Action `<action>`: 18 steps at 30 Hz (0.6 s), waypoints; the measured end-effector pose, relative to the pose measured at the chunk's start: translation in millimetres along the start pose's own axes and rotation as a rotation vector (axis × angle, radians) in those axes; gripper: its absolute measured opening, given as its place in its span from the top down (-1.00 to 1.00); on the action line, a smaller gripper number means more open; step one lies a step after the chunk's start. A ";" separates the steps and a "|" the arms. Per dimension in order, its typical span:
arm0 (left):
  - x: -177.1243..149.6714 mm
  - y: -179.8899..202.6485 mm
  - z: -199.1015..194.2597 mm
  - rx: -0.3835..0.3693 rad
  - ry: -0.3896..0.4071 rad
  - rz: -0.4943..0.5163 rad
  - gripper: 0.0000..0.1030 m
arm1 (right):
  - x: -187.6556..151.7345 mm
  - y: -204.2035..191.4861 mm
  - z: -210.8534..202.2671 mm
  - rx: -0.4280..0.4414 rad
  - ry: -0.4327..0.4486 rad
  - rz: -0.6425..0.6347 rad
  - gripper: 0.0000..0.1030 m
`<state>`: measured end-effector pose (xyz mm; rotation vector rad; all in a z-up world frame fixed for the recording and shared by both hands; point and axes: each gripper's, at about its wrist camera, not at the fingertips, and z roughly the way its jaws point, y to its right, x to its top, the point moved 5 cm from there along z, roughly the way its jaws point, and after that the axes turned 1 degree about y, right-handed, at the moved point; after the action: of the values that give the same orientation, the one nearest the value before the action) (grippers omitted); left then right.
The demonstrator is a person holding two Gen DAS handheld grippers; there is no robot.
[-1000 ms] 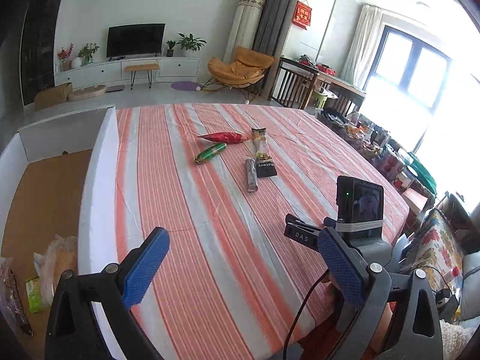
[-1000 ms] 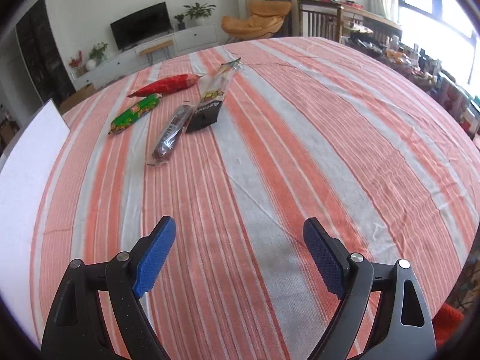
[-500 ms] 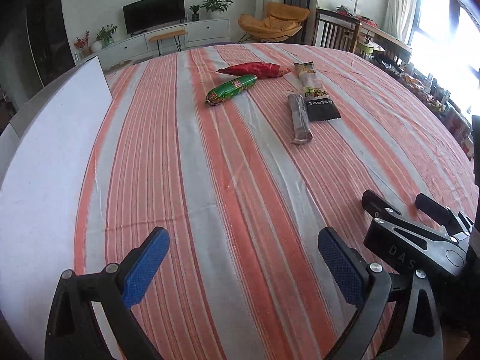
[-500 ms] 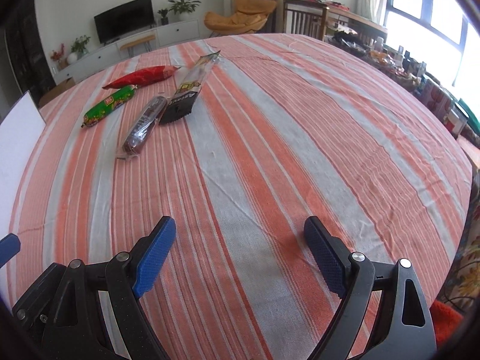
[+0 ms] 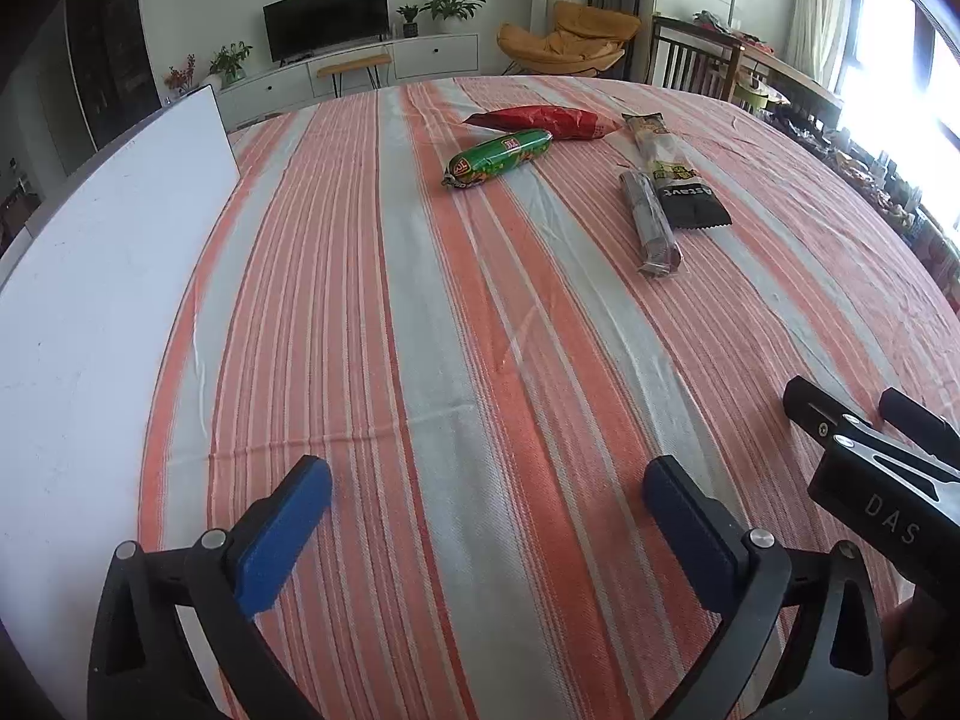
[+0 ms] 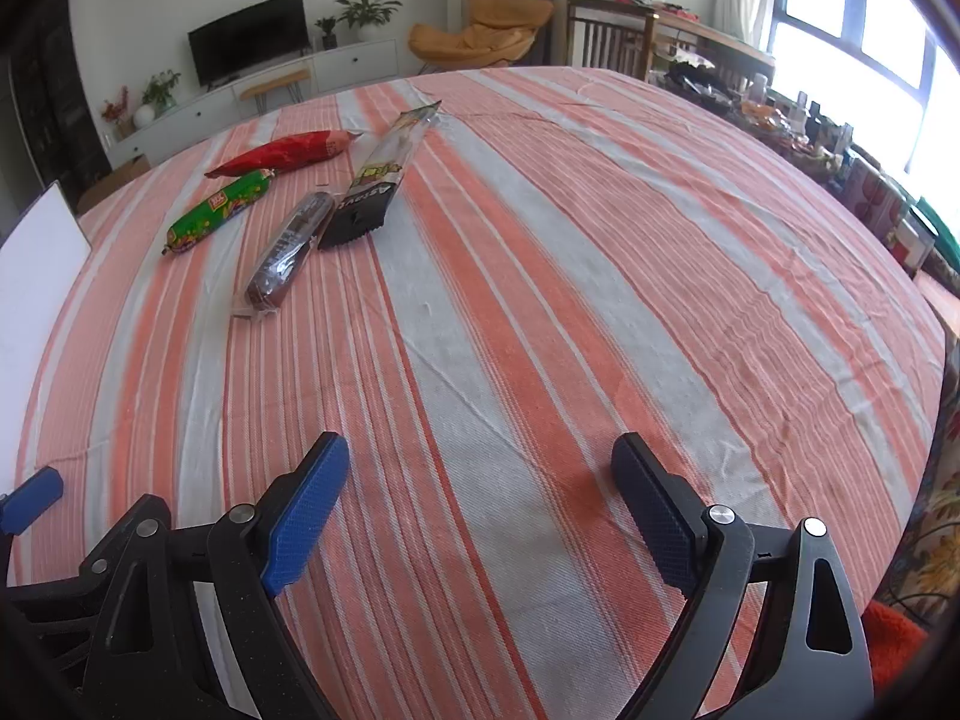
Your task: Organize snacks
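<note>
STEP: approach — I judge nothing is picked yet | GRIPS: my left gripper [image 5: 487,495] and right gripper [image 6: 480,480] both spread wide, empty | SNACKS: green sausage [image 5: 499,157], red packet [image 5: 543,120], dark bar [image 5: 650,222], black-ended pack [image 5: 675,180] clustered far across striped tablecloth [image 5: 420,330] | NEXT: reach forward — close on one.

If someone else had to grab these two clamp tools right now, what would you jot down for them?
Left gripper: open, empty, above the striped tablecloth.
Right gripper: open, empty, beside it.
Four snacks lie grouped at the far side: red packet, green sausage, dark wrapped bar, long black-ended packet.
White box wall stands at left.
Done: nothing visible from here.
Left: pick up all four.
</note>
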<state>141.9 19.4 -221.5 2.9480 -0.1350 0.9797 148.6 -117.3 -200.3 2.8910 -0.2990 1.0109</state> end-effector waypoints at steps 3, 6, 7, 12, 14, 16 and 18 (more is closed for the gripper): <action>0.0 0.2 -0.1 0.000 0.000 0.000 -1.00 | -0.1 0.0 -0.2 0.000 0.000 0.000 -0.79; -0.1 0.4 0.0 0.001 0.000 0.000 -1.00 | -0.6 0.6 -0.8 0.000 0.000 0.000 -0.79; 0.0 0.3 0.0 0.000 0.000 0.000 -1.00 | -0.4 0.3 -0.5 0.000 0.000 0.000 -0.79; 0.0 0.3 0.0 0.000 0.000 0.000 -1.00 | -1.2 1.2 -1.4 0.000 0.001 0.000 -0.79; 0.0 0.4 0.1 0.000 0.000 0.000 -1.00 | -1.0 0.8 -1.1 0.000 0.001 0.000 -0.79; 0.1 0.3 0.0 0.000 0.000 0.000 -1.00 | -1.2 1.1 -1.3 0.000 0.001 0.001 -0.79; -0.1 0.5 0.1 0.000 0.000 0.000 -1.00 | -1.5 1.6 -1.7 0.000 0.001 0.001 -0.79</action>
<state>141.9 18.9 -221.6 2.9483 -0.1352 0.9802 146.1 -118.4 -199.9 2.8908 -0.3001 1.0123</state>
